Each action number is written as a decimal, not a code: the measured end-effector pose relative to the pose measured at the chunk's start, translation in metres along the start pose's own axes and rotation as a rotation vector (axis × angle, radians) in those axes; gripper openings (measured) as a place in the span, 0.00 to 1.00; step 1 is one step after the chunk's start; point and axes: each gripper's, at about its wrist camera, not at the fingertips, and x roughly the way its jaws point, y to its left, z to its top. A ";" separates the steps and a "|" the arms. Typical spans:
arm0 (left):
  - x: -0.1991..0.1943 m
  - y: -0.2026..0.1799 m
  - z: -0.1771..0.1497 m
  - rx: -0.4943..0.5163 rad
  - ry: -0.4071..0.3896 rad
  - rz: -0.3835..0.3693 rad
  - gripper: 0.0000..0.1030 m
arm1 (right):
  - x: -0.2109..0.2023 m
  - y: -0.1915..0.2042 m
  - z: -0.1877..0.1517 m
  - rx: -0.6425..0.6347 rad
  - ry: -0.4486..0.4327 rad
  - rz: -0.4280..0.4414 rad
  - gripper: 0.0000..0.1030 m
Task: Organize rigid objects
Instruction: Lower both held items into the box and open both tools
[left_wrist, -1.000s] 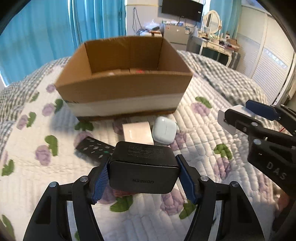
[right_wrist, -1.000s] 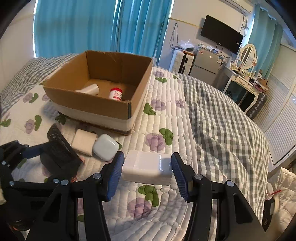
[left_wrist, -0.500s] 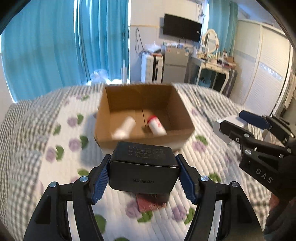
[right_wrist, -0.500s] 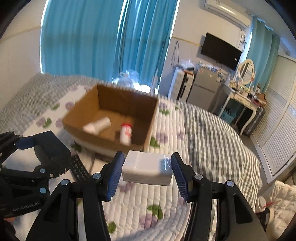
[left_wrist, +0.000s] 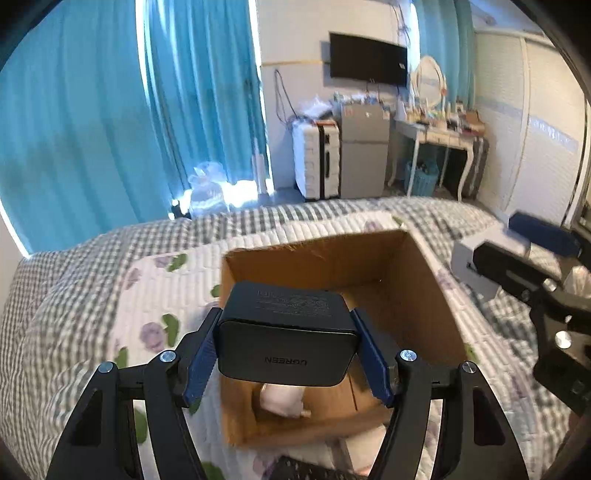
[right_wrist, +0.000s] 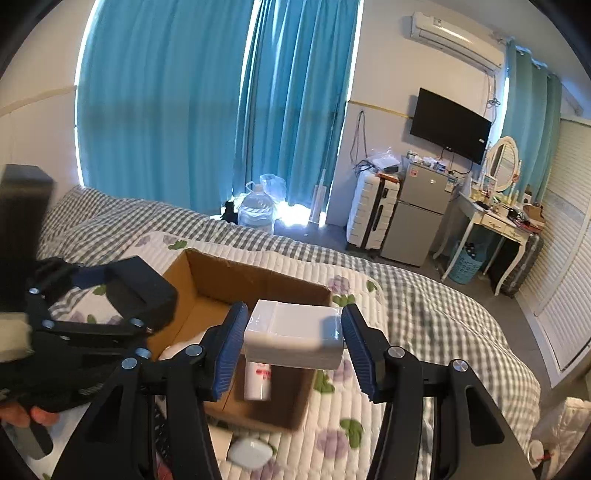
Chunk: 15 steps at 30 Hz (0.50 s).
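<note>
Left gripper (left_wrist: 287, 345) is clamped tight on a black charger (left_wrist: 286, 334), blue pads pressed to both its sides, and it hangs right over the open cardboard box (left_wrist: 424, 295). The charger's front face carries the word UGREEN, seen upside down from this camera; there is fine print on its top face too, but too small to make out. Over on the other side, the right gripper (right_wrist: 293, 345) has a white block (right_wrist: 295, 338) pinched between its fingers, no marking visible on it, and it too sits above the box opening, on the near right part. So both loads look one release away from going in. Already inside the box: a white bottle with a red label (right_wrist: 258, 380) lying on the floor of it, lettering unreadable, and a pale rounded item (left_wrist: 282, 400) beside it. What's left, by my reading: a white earbud-style case (right_wrist: 249, 452) is out on the quilted bedspread (right_wrist: 406, 406) just in front of the box, and a dark flat object (left_wrist: 306, 470) shows at the bottom edge of the left view, so those appear to be the remaining pickups.
</note>
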 end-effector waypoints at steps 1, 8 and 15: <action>0.008 0.000 0.000 0.001 0.011 -0.007 0.67 | 0.009 0.000 0.000 -0.002 0.005 0.002 0.51; 0.070 -0.011 -0.011 -0.005 0.158 -0.104 0.67 | 0.071 -0.010 0.004 0.003 0.053 0.009 0.51; 0.071 -0.023 -0.028 0.023 0.154 -0.112 0.70 | 0.090 -0.025 -0.010 0.038 0.079 0.023 0.51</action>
